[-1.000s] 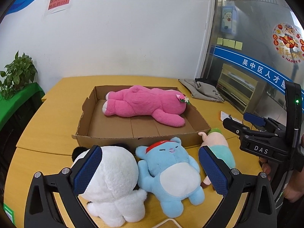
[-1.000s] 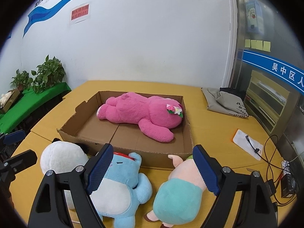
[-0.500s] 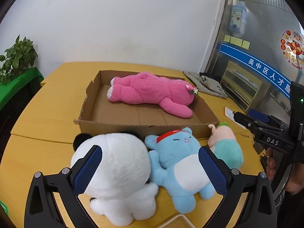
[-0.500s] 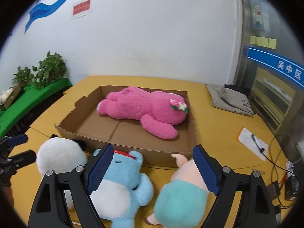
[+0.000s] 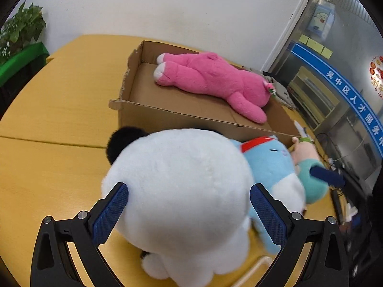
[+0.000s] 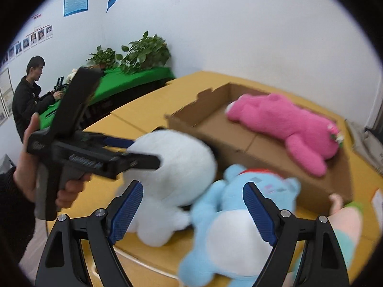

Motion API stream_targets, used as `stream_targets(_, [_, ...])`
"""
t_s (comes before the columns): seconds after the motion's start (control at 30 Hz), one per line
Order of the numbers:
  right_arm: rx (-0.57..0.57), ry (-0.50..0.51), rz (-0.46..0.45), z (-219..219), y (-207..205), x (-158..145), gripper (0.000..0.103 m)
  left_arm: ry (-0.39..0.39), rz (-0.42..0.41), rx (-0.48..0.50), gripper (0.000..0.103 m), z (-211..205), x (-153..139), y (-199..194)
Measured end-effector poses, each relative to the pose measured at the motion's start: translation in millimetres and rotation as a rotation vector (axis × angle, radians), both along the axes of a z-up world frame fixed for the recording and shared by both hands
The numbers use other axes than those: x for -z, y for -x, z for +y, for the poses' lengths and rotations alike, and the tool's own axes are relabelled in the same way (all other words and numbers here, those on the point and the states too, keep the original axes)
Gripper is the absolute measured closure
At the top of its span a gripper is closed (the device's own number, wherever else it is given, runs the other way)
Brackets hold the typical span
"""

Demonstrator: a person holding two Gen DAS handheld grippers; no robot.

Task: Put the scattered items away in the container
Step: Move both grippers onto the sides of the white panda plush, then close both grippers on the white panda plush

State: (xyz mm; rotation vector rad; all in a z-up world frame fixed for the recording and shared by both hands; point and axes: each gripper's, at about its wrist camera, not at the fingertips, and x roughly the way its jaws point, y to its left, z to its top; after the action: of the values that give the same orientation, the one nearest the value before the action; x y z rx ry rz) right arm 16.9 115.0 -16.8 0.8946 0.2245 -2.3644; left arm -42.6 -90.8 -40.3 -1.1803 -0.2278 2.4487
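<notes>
A white panda plush (image 5: 182, 191) sits on the yellow table in front of the cardboard box (image 5: 191, 122). My left gripper (image 5: 189, 211) is open with its fingers on either side of the panda. A blue plush (image 5: 270, 165) lies to the panda's right, then a pink-and-teal doll (image 5: 308, 165). A pink plush (image 5: 213, 81) lies inside the box. In the right wrist view my right gripper (image 6: 192, 212) is open above the gap between panda (image 6: 172, 172) and blue plush (image 6: 239, 217). The left gripper's fingers (image 6: 141, 161) reach onto the panda there.
Yellow table (image 5: 55, 110) stretches left of the box. Potted plants (image 6: 143, 52) stand on a green counter (image 6: 134, 79) at the back. A seated person (image 6: 31, 91) is far left. Cables and papers (image 5: 342, 203) lie at the table's right edge.
My left gripper moved forward and down so its open fingers now flank the white panda. My right gripper swung left, from facing the box to over the panda and blue plush.
</notes>
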Motion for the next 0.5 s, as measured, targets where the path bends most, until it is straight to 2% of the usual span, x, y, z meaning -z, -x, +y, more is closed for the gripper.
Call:
stream_targets(0.07, [0.005, 0.048, -0.07, -13.0, 3.0, 19.9, 0.017, 0.017, -0.001, 0.02, 0.0, 0.0, 3.3, 5.0])
stream_targets(0.13, [0.014, 0.063, -0.106, -23.9, 4.8, 36.5, 0.017, -0.011, -0.023, 0.027, 0.0, -2.8, 4.8, 8.8])
stream_targets(0.33, [0.0, 0.051, -0.101, -65.9, 3.2, 75.5, 0.017, -0.018, -0.047, 0.061, 0.0, -6.8, 7.5, 16.1])
stream_targets(0.4, [0.04, 0.032, -0.09, -75.8, 6.2, 85.3, 0.017, -0.021, -0.052, 0.066, 0.0, -10.1, 8.8, 20.0])
stream_targets(0.5, [0.063, 0.101, -0.139, -73.1, 14.8, 90.4, 0.017, -0.045, -0.058, 0.087, 0.0, -12.8, 12.1, 22.3])
